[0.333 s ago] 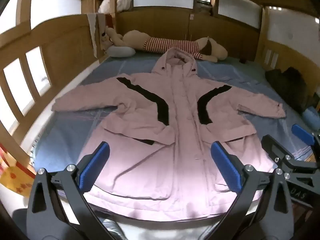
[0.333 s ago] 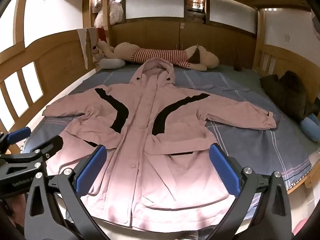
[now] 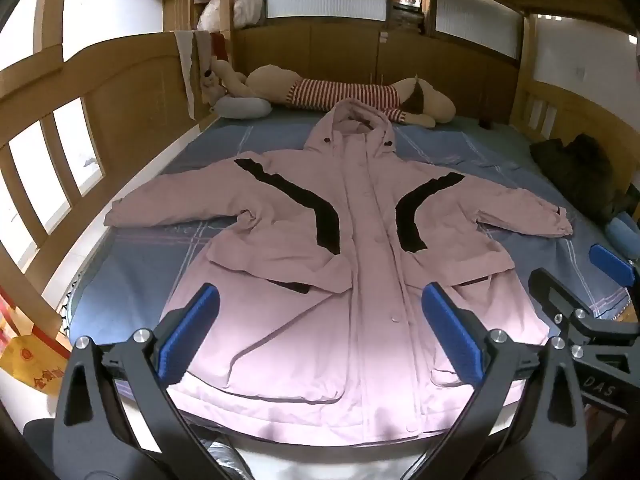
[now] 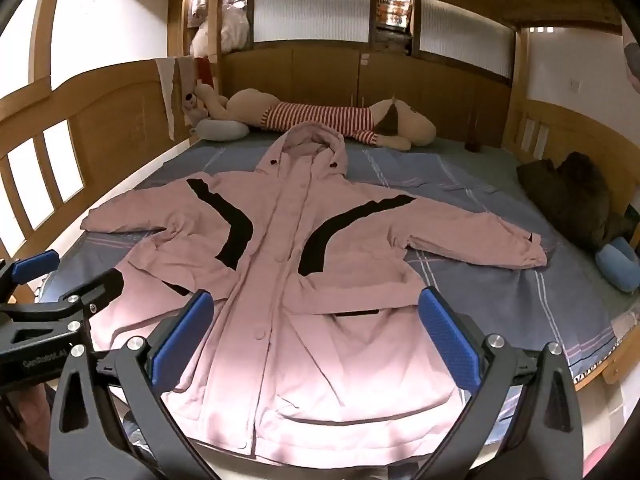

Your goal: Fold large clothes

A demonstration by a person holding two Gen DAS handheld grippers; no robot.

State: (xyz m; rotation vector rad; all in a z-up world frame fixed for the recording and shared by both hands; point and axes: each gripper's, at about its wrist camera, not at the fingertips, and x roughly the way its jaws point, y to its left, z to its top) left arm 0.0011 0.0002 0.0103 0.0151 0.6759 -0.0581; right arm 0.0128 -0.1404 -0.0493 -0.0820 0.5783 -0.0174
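Lying flat, seemingly buttoned: pink coat [image 3: 360, 280]; left gripper [image 3: 320, 332], right gripper [image 4: 316, 332] spread.

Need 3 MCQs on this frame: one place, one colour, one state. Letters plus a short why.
1. Where does the plush toy lie?
A. beyond the hood
B. on a sleeve
C. at the hem

2. What colour are the jacket's curved chest stripes?
A. white
B. black
C. red

3. How is the jacket lying?
A. folded in half
B. bunched in a heap
C. spread flat, front up, sleeves out

Answers:
1 A: it lies along the headboard, past the hood.
2 B: two black bands curve across the pink chest.
3 C: both sleeves stretch out sideways on the bed, with the left gripper and right gripper open above the hem and nothing between the jaws.
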